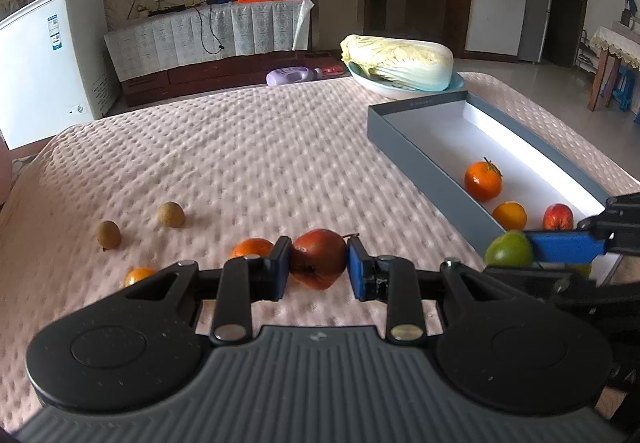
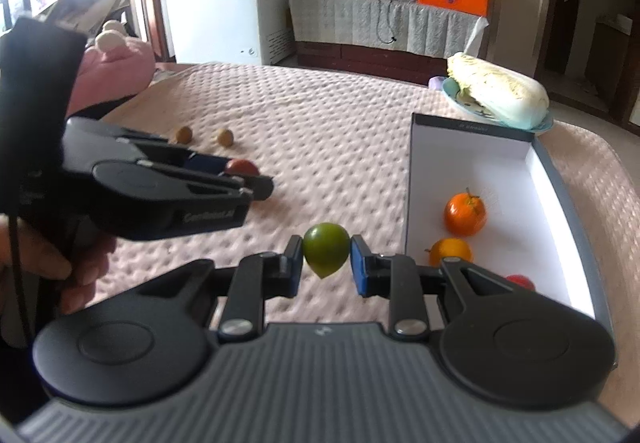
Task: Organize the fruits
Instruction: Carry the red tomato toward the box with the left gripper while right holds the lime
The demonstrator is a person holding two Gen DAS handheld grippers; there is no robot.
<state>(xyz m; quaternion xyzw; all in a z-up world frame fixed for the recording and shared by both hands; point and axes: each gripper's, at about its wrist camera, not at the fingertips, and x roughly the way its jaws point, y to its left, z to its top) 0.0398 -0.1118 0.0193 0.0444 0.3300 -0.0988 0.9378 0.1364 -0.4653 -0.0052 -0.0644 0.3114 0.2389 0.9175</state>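
Left wrist view shows our gray box (image 1: 424,179) on the pink quilted cover (image 1: 240,147), already holding a tangerine (image 1: 483,181), an orange (image 1: 509,216) and a red fruit (image 1: 557,217). Our left gripper (image 1: 319,263) is clamped on a bruised red apple (image 1: 319,263), probably soft, so we squeeze gently across its widest part. Our right gripper (image 2: 326,257) pinches a small green fruit (image 2: 326,255), likely firm, smooth and slippery, just beside the box.
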